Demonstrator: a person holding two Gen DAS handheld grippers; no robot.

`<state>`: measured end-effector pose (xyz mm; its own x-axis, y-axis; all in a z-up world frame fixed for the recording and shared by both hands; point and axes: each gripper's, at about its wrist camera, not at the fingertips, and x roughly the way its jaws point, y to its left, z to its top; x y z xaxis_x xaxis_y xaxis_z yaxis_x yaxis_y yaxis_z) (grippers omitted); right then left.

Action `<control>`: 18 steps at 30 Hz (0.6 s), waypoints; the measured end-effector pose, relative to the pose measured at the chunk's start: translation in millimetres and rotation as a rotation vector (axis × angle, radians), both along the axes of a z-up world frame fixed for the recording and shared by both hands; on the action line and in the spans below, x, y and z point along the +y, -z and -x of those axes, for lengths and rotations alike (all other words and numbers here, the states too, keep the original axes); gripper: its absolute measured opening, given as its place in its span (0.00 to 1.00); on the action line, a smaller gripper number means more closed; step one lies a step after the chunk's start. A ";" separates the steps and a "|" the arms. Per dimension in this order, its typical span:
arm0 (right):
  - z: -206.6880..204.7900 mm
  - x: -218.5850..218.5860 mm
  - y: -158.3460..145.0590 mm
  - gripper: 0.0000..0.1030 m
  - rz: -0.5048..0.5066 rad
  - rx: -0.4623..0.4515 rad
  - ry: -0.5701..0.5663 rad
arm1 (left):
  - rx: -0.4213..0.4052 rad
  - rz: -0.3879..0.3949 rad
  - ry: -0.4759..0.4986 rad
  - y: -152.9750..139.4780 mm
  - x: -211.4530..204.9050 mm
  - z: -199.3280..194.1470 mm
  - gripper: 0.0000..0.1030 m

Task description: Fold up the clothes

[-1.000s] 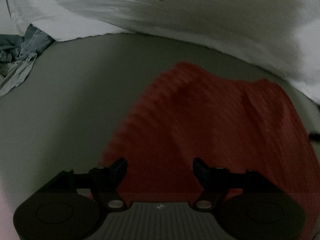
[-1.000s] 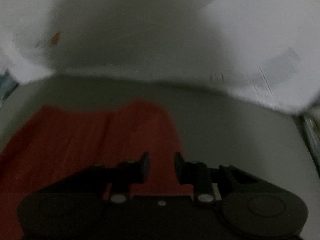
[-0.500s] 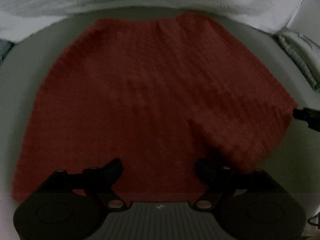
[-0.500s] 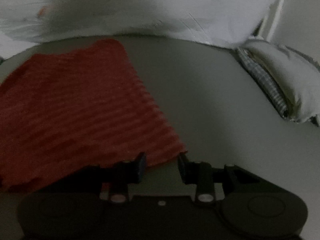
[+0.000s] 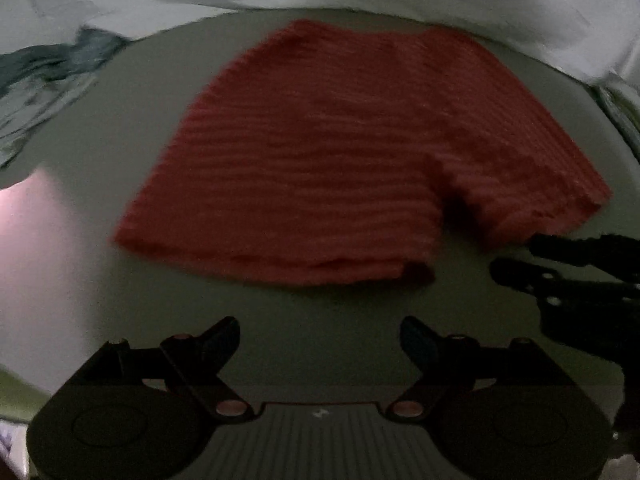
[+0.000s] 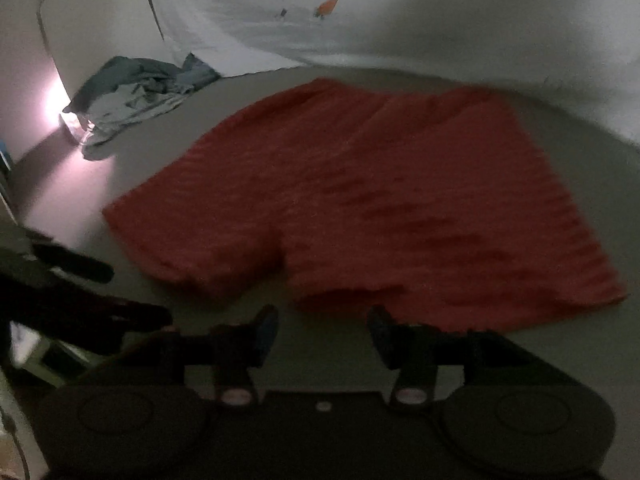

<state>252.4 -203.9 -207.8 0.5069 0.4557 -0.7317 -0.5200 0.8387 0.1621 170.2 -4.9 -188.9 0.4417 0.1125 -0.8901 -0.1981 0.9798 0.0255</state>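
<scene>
While both hand-held grippers point(image 5: 320, 338) point(image 6: 322, 330) gape empty, red shorts point(image 6: 360, 204) lie on grey tabletop point(image 6: 580, 152).

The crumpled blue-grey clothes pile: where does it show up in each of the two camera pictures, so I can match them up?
Left wrist view: the blue-grey clothes pile lies at the far left edge, left of the red shorts.
Right wrist view: the pile sits in the upper left, beyond the shorts' left leg.
Shared landmark: the red shorts, spread flat on the grey surface, with white bedding behind them.
</scene>
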 end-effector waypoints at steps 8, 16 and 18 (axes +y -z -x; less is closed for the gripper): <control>-1.7 18.0 7.6 0.01 0.032 -0.019 0.039 | -0.053 0.011 -0.089 -13.6 46.1 11.4 0.85; 32.3 43.0 4.9 0.06 0.204 -0.021 0.052 | -0.086 0.065 -0.098 -7.2 135.4 -14.1 0.85; 33.0 50.4 -5.0 0.18 0.230 -0.019 0.147 | -0.103 0.099 -0.081 -6.0 155.5 -20.7 0.85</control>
<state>219.4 -153.5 -202.8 0.5699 0.1994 -0.7972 -0.3914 0.9189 -0.0499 191.0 150.6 -182.9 0.5240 0.0658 -0.8492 -0.2731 0.9573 -0.0944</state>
